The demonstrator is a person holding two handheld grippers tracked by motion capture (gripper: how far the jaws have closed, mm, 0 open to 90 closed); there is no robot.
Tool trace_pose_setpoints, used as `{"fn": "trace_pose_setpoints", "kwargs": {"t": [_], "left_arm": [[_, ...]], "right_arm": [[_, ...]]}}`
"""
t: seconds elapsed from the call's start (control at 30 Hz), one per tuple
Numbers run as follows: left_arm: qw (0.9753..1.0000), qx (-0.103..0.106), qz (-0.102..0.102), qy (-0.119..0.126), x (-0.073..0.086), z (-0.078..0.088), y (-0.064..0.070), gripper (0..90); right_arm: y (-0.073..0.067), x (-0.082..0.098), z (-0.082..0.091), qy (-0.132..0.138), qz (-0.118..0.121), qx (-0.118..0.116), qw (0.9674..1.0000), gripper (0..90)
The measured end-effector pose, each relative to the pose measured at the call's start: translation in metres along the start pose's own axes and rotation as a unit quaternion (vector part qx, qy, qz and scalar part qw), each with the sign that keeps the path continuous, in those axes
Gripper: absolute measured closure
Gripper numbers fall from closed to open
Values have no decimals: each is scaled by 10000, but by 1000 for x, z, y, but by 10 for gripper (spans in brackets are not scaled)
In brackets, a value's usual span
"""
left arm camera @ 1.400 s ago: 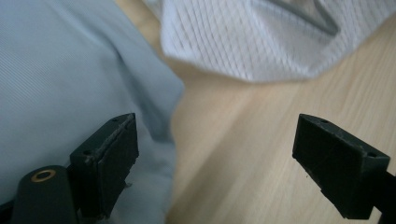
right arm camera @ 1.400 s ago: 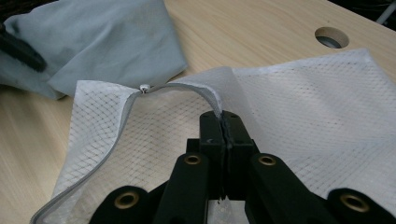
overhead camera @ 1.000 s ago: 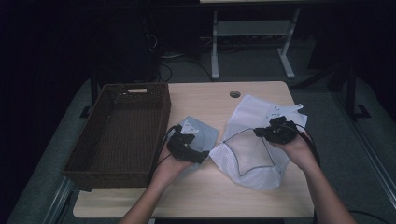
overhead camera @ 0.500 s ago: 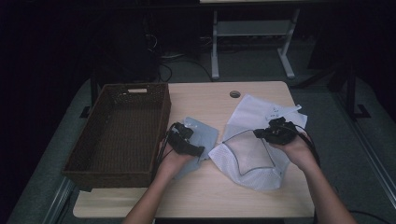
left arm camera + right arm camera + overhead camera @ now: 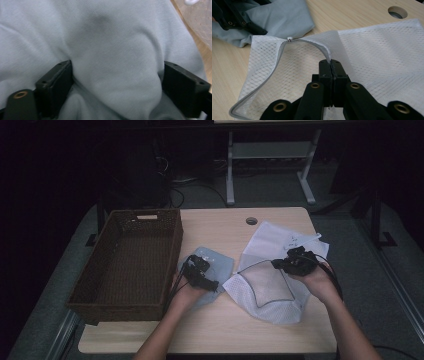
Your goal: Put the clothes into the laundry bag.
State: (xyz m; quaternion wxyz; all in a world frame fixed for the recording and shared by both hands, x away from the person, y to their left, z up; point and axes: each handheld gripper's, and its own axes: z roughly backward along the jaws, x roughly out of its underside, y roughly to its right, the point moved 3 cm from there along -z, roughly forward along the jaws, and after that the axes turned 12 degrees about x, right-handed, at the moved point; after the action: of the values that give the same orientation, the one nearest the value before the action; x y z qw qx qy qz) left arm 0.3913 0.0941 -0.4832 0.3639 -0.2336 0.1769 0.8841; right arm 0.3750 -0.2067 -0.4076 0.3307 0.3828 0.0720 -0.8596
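A light blue-grey cloth (image 5: 220, 261) lies crumpled on the table between the basket and a white mesh laundry bag (image 5: 300, 240). My left gripper (image 5: 212, 284) presses down on the cloth (image 5: 112, 37); its jaws stand open with a fold of cloth bulging between the fingers (image 5: 55, 80). My right gripper (image 5: 276, 265) is shut on the zipper edge of the mesh bag (image 5: 374, 50) and holds the bag's mouth lifted open (image 5: 331, 61). In the right gripper view the cloth (image 5: 282, 15) and the left gripper (image 5: 258, 30) sit at the upper left.
A dark wicker basket (image 5: 120, 312) stands at the table's left, close beside my left hand. A round cable hole (image 5: 251, 220) is at the table's far edge. A white metal frame (image 5: 270, 155) stands on the floor beyond.
My left gripper has shifted slightly forward onto the blue-grey cloth. The right gripper keeps holding the bag's edge in the same place.
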Motion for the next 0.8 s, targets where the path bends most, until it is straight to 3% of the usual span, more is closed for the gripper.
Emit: {"fn": "trace_pose_setpoints", "kwargs": {"t": [0.13,0.37,0.57,0.8], "left_arm": [[10000,-34,46,76,0,3,-1,242],[9996,-162,-41,243,0,6,0,613],[9994,-159,-44,310,-1,6,1,683],[9979,194,32,609,-9,19,4,698]], "right_arm": [[0,0,0,-6,-20,6,10000,879],[1,0,0,-33,-28,12,10000,880],[5,2,2,-34,-55,44,10000,879],[11,5,3,-62,-110,69,9999,879]]}}
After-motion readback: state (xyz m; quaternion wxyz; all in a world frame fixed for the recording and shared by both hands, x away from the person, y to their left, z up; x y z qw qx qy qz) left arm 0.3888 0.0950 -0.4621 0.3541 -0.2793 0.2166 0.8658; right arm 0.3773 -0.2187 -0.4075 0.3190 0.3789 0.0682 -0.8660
